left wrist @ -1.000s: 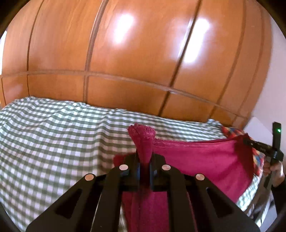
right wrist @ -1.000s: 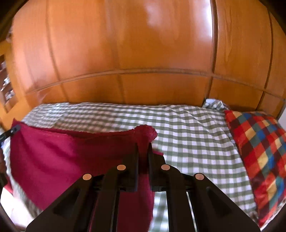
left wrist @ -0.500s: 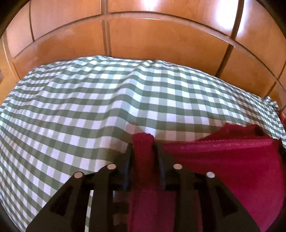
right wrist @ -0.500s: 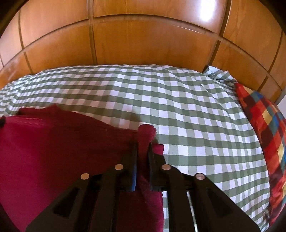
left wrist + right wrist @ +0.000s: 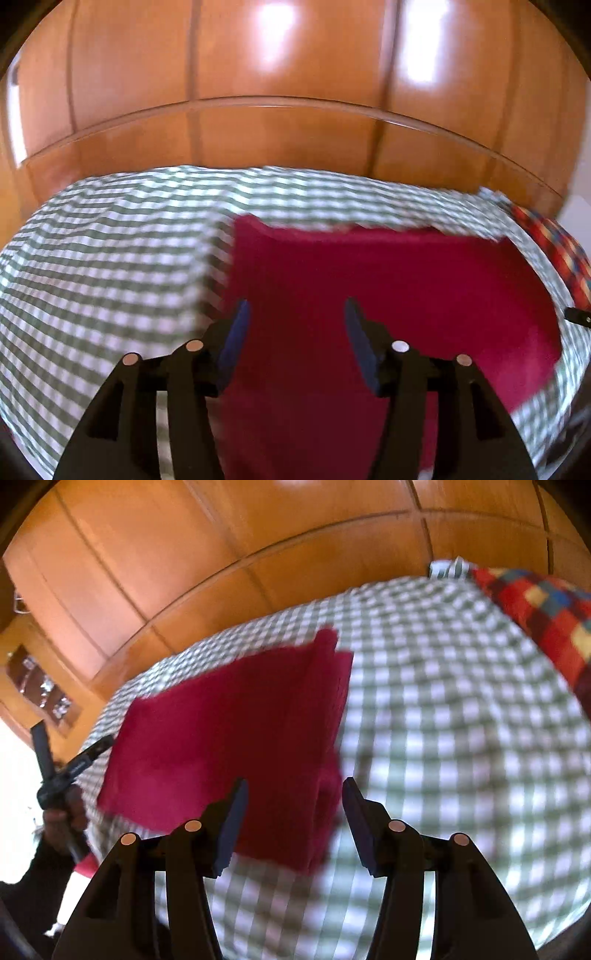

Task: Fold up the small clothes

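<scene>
A dark red garment [image 5: 388,295] lies flat and folded on the green-and-white checked bedspread [image 5: 110,277]. It also shows in the right wrist view [image 5: 240,731]. My left gripper [image 5: 295,328] is open and empty, above the garment's near left part. My right gripper [image 5: 293,805] is open and empty, above the garment's near right corner. The left gripper and the hand holding it [image 5: 59,771] show at the left edge of the right wrist view. Both views are motion-blurred.
A wooden panelled wardrobe [image 5: 295,92] stands behind the bed. A red, blue and yellow checked pillow [image 5: 535,620] lies at the bed's right end; it also shows in the left wrist view [image 5: 554,251].
Both grippers have let go of the red garment and opened. The garment now lies flat on the bed. Both grippers have pulled back and up from it.
</scene>
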Motion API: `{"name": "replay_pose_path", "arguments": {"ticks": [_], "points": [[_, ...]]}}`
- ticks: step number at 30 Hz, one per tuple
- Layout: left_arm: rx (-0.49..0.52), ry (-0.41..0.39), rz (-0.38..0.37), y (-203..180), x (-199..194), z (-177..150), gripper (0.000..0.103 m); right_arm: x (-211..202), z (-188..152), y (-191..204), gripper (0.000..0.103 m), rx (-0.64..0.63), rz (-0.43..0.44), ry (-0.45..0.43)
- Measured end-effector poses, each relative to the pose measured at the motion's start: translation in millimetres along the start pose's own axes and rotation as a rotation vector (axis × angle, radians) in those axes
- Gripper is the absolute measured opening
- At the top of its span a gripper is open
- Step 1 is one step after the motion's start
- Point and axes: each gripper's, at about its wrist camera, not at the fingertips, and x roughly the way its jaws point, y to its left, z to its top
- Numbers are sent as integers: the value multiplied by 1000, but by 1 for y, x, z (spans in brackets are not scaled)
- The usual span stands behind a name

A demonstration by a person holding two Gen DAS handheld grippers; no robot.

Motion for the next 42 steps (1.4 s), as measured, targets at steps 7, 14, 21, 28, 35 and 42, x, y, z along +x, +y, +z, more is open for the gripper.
{"name": "replay_pose_path", "arguments": {"ticks": [7,14,21,28,35,42], "points": [[88,44,-29,-38,-4,-39,54,25,-29,7,8,-9,-15,56],[131,67,10,-28,10,-58,59,12,-36,6,7,-104,-151,74],[144,62,30,-30,7,-58,62,14,-37,3,16,-95,-181,76],[15,21,40,1,-41,-62,68,-12,-4,33,66,-105,-174,-101],[-182,33,-22,65,-82,-92,55,44,25,89,78,-200,-191,-154],[-192,70,-85,57,-59,-99,28,101,33,85,78,-229,-311,-140]]}}
